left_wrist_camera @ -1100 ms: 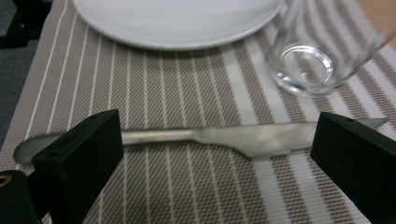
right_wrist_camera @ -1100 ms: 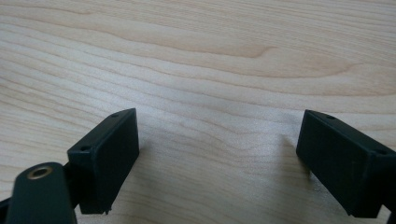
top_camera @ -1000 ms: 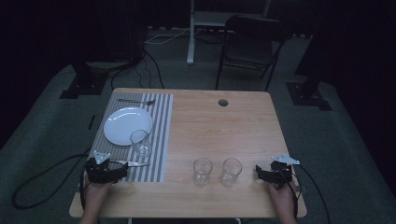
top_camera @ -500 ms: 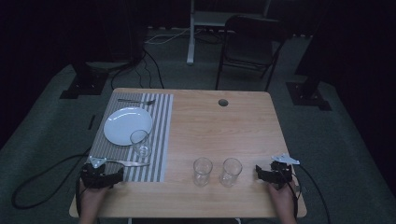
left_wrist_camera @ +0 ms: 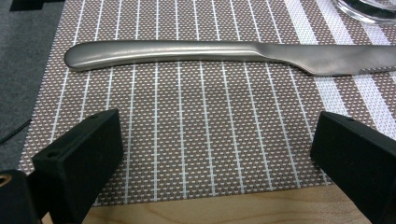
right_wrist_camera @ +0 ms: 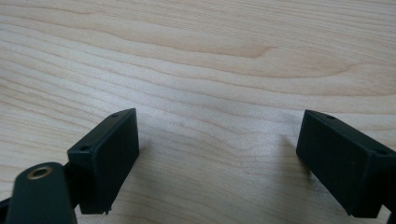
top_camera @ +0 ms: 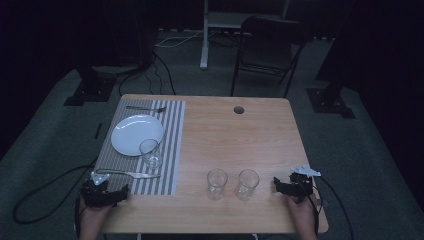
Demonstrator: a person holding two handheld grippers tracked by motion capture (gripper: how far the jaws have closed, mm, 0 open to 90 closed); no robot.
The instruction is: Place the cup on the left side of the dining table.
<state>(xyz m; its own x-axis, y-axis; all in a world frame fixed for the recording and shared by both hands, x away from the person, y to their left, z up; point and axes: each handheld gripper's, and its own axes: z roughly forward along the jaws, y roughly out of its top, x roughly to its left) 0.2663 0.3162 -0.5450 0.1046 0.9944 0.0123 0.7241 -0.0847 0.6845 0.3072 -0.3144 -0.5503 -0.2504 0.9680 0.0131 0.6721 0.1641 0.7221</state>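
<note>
1. Table (top_camera: 260, 135): light wood, seen from the high view; a round hole (top_camera: 239, 109) is set near its far edge.
2. Mat (top_camera: 172, 150): striped, laid along the table's left side, near edge close to the table's near edge.
3. Plate (top_camera: 137, 134): white, placed on the far half of the mat, with a fork (top_camera: 145, 108) laid beyond it.
4. Glasses: one glass (top_camera: 150, 153) stands upright on the mat, just beside the plate's near rim; two more (top_camera: 217, 183) (top_camera: 247, 184) stand side by side on bare wood near the table's near edge, close but apart.
5. Knife (top_camera: 131, 174): laid flat on the mat, crosswise, between the mat glass and the near edge. In the left gripper view the knife (left_wrist_camera: 224, 53) is seen just ahead of the jaws, handle end to the view's left, untouched.
6. Left gripper (top_camera: 106, 192): held at the mat's near left corner, jaws spread wide, nothing gripped; mat weave is seen between them.
7. Right gripper (top_camera: 292, 187): held low on bare wood at the near right, just beside the right-hand glass, not touching; jaws spread wide, nothing gripped.
</note>
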